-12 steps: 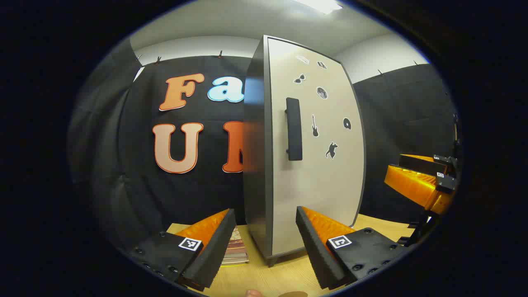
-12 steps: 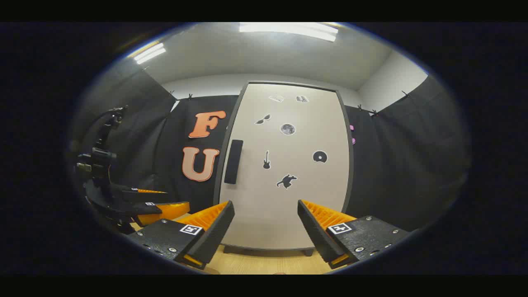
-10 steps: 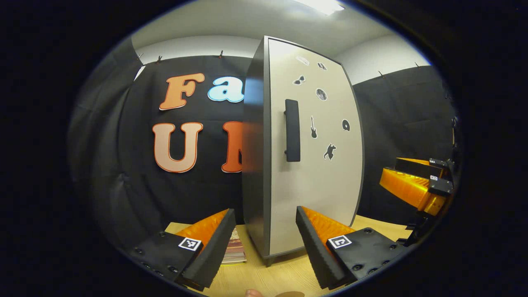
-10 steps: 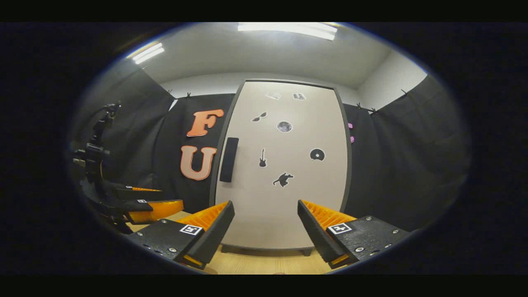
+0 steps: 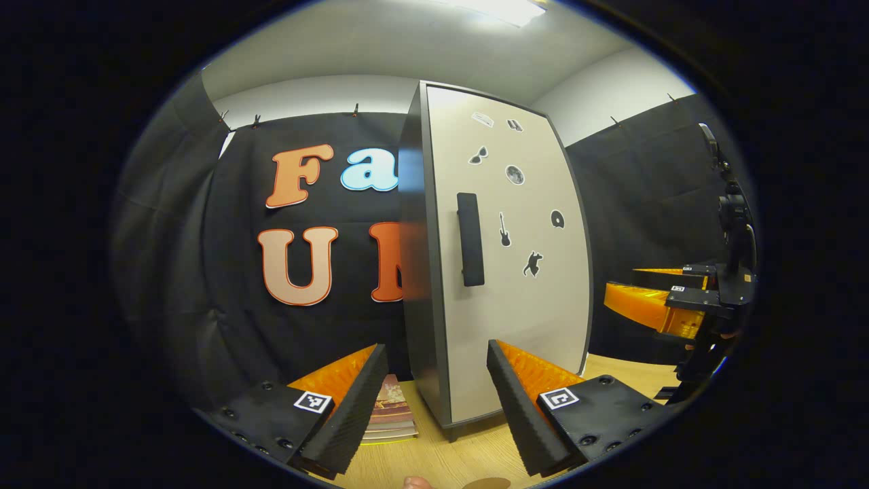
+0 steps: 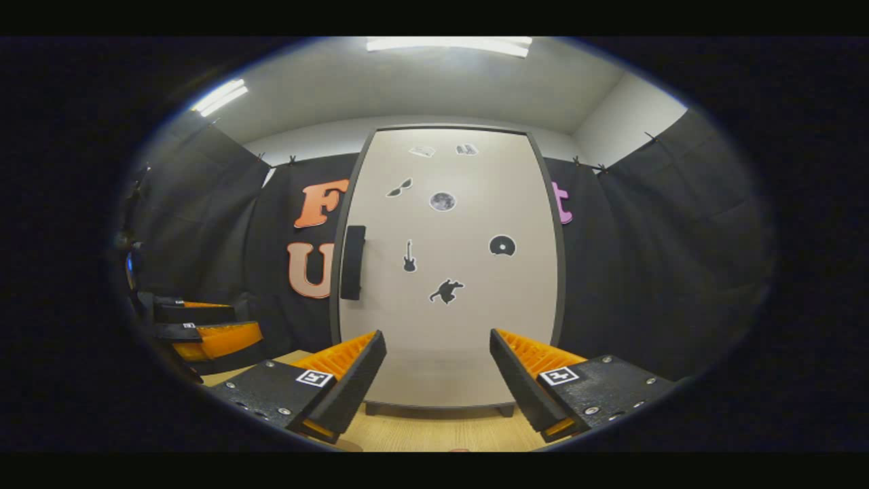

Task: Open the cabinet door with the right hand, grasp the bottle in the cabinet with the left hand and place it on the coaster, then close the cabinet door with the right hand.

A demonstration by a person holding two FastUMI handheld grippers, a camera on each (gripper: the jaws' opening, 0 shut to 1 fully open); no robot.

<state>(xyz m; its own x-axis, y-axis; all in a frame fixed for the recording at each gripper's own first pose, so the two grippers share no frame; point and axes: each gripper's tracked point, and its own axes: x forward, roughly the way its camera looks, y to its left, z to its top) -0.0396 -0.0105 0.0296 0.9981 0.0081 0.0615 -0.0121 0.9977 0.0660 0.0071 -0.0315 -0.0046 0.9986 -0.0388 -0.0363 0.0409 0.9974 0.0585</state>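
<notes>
We see both the left hand-held gripper [image 5: 430,387] and right hand-held gripper [image 6: 438,377] spread open, empty, facing the closed cabinet door [image 6: 448,272] on the bench [image 6: 434,431].

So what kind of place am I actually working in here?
Most likely a staged recording booth, not a real kitchen: black cloth walls clipped up around a lone cabinet, shut and dotted with stickers, standing on a wooden tabletop, with ceiling strip lights overhead.

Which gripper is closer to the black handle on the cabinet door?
Probably the left, though it's close. The left gripper faces the cabinet's handle-side edge, the handle just above its fingers. The right gripper faces the door's middle, with the handle up to its left. Neither touches it.
</notes>
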